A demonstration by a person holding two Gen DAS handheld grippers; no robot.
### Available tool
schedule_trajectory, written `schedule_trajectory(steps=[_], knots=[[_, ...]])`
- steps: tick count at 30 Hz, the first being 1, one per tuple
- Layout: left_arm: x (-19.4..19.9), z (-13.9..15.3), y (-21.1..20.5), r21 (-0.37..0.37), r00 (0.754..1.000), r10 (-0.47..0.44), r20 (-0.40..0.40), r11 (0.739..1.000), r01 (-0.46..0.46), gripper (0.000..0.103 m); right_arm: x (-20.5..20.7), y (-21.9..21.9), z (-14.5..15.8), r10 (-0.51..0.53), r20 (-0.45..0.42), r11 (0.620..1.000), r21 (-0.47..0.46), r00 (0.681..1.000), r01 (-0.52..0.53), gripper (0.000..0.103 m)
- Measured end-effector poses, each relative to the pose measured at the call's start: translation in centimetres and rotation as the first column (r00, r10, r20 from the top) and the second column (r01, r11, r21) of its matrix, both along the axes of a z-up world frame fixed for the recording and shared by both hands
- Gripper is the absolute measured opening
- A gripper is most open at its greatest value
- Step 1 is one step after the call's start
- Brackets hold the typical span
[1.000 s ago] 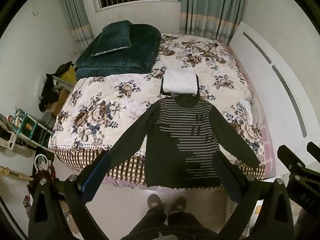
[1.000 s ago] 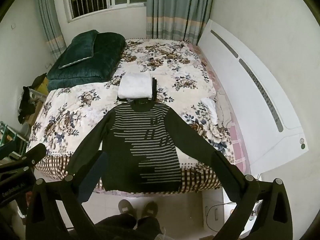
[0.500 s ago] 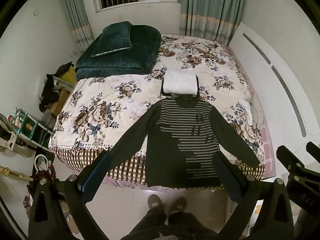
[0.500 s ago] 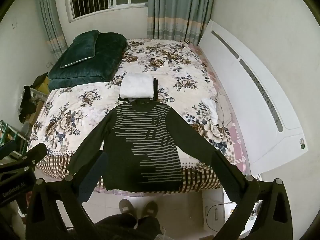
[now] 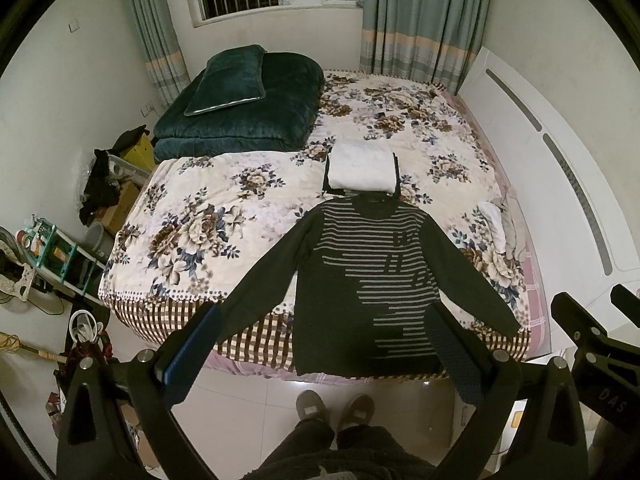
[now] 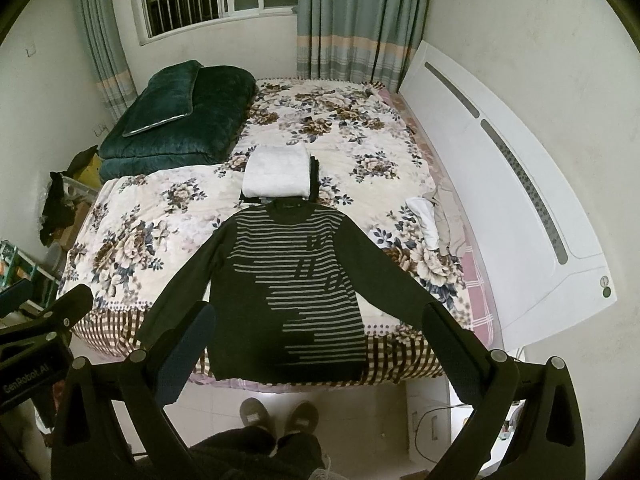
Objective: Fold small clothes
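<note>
A dark striped sweater [image 5: 368, 280] lies flat on the floral bed [image 5: 224, 216], sleeves spread, its hem hanging over the near edge; it also shows in the right wrist view [image 6: 296, 292]. A folded white garment [image 5: 362, 170] sits on a dark pile just behind its collar, seen too in the right wrist view [image 6: 278, 176]. My left gripper [image 5: 324, 328] is open and empty, held high above the floor before the bed. My right gripper [image 6: 320, 320] is open and empty at a similar height.
A dark green quilt with pillow [image 5: 244, 108] lies at the bed's far left. Loose pale clothes [image 6: 432, 220] lie by the white headboard [image 6: 500, 168]. Shelves and clutter [image 5: 48, 248] stand left of the bed. The person's feet [image 5: 332, 404] stand on the tiled floor.
Both grippers have drifted very slightly; the views barely shift. Nothing was grasped or moved.
</note>
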State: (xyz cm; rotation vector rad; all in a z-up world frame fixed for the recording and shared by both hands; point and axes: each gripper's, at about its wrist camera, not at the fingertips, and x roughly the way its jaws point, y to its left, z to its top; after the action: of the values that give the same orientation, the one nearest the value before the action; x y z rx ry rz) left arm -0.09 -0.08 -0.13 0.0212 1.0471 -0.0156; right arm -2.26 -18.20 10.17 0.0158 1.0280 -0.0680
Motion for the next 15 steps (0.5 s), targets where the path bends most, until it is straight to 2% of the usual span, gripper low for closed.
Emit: schedule_trajectory(steps=[15], knots=[[-0.04,0.03,0.05,-0.002,1.000,0.000,0.003,1.000,0.000,0.103,0.28,0.23,0.10,0.001,0.000,1.000,0.000,1.000,-0.001,0.103]])
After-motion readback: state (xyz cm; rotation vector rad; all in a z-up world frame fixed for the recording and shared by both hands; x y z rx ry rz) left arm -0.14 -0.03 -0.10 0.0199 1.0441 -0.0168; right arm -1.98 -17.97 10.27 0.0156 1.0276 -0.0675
